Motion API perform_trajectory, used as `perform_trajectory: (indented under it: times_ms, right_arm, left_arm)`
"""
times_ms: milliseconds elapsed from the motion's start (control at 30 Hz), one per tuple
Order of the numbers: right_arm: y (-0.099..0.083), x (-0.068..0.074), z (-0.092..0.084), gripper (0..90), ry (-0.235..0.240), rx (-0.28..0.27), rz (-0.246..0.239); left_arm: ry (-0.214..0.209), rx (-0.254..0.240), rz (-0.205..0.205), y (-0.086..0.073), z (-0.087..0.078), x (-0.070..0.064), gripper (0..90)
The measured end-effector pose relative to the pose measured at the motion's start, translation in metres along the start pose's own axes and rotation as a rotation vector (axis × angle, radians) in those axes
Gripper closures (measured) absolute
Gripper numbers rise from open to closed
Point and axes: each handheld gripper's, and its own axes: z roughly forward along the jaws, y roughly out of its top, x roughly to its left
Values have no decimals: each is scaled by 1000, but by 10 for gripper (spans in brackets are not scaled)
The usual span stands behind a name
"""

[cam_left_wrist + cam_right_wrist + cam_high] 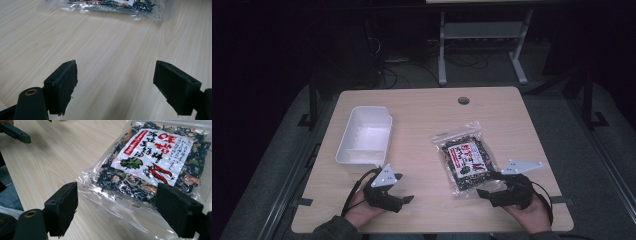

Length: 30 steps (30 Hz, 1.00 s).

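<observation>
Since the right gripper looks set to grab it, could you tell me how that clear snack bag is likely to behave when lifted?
The snack bag would probably flop and sag, since its clear film is thin and crinkled. It seems light for its size: the contents look like dry, loose flakes. The glossy film may slip, so the open right gripper would likely hold better on the flat empty bottom edge.

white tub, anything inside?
The white tub looks empty in the high view: bare white floor and walls. The strip of floor just behind its near wall is hidden from this angle, so something small there cannot be excluded.

Dim room, grey carpet [272,165], white-legged desk [482,35] beyond
</observation>
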Motion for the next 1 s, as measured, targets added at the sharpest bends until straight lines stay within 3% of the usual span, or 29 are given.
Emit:
perform_trajectory:
  times_ms: [500,667,867,1000]
  right_arm:
    - [29,-20,4,184,-5,-30,-2]
    - [40,-32,7,185,-25,-27,6]
    - [67,-52,12,188,-43,-34,5]
    - [80,-65,15,199,-44,10,24]
  left_arm:
    - [-6,5,23,0,3,-2,191]
    - [-2,0,25,1,3,-2,192]
    - [2,5,21,0,3,0,192]
    - [4,-3,22,0,2,0,193]
